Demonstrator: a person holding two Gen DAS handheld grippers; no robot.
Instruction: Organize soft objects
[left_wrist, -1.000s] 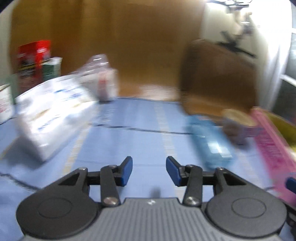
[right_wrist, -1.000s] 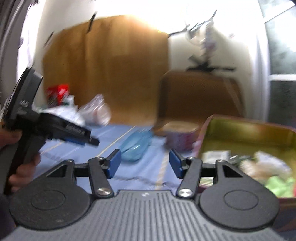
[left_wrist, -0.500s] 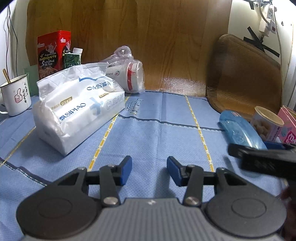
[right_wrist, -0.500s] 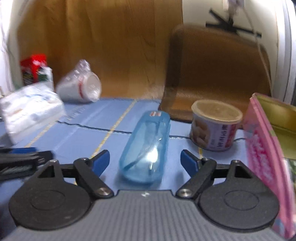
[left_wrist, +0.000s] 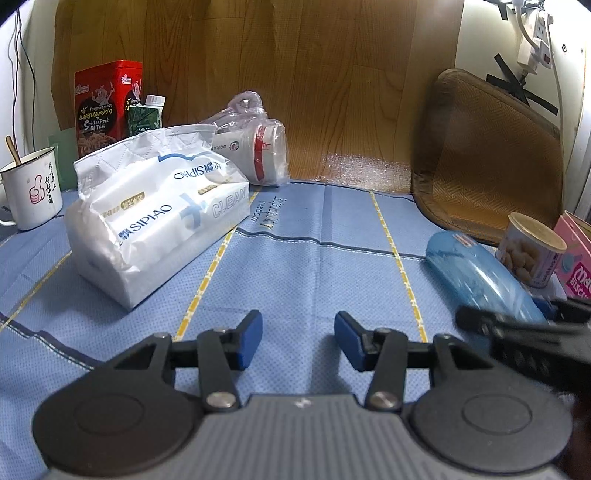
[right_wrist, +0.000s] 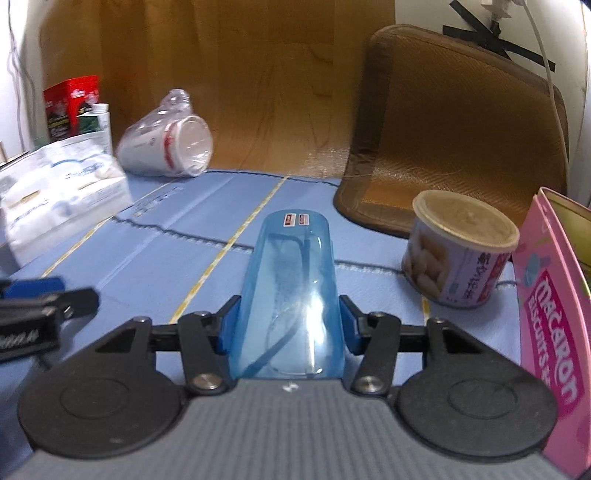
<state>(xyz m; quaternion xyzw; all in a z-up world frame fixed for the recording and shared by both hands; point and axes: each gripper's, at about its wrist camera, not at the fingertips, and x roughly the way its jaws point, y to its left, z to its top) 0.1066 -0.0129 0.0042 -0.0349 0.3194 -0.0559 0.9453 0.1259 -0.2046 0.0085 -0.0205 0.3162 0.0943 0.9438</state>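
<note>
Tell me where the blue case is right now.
In the right wrist view the blue case lies on the blue cloth between the right gripper fingers, left of the can.

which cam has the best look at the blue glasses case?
Right wrist. The blue glasses case lies dead centre between the right tool's pads, glasses visible through the lid. Left wrist shows it only off to the right, blurred, its near end hidden behind the other tool.
</note>
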